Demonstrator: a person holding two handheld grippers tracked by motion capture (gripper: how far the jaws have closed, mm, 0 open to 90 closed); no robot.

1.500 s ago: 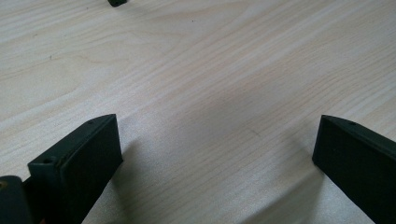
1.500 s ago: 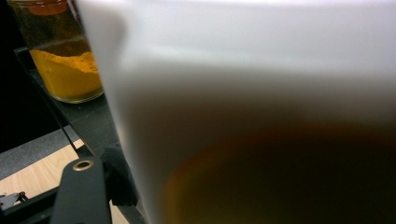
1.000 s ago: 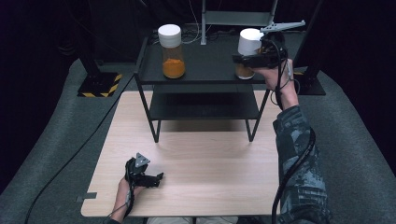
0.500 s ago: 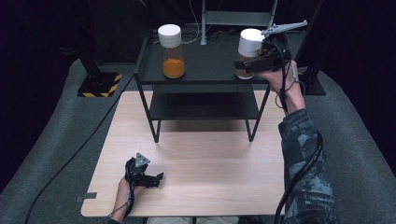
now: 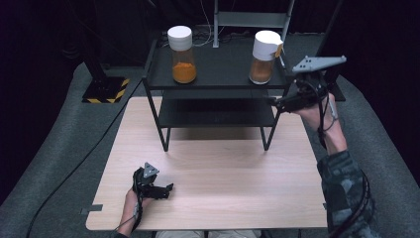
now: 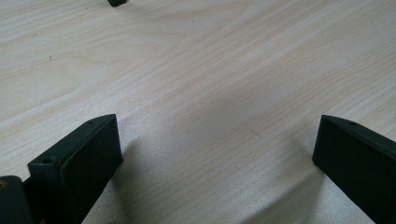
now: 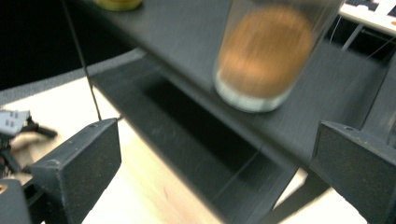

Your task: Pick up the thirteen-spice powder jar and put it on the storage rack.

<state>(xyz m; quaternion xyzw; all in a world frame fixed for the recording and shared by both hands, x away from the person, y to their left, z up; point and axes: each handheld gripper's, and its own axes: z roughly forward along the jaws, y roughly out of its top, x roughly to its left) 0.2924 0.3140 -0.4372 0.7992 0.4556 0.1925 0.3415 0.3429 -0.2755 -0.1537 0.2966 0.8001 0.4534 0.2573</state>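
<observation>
- We take the black shelf as our landmark: the right-hand jar, white-capped and holding brownish-orange powder, stands upright on its top deck near the right edge.
- Our right gripper hangs just off the shelf's right front corner, below and in front of that jar; its jaws have just been opening and now stand spread wide with nothing between them.
- In the right gripper view the jar sits up and ahead of the jaws, clear of both, its long axis vertical.
- A second jar stands at the left end of the same deck, well apart from the first.
- Our left gripper rests on the wooden table in front of the shelf, jaws spread and empty, far from either jar.
- We judge the right hand much the nearer for any further work on the right-hand jar.
</observation>
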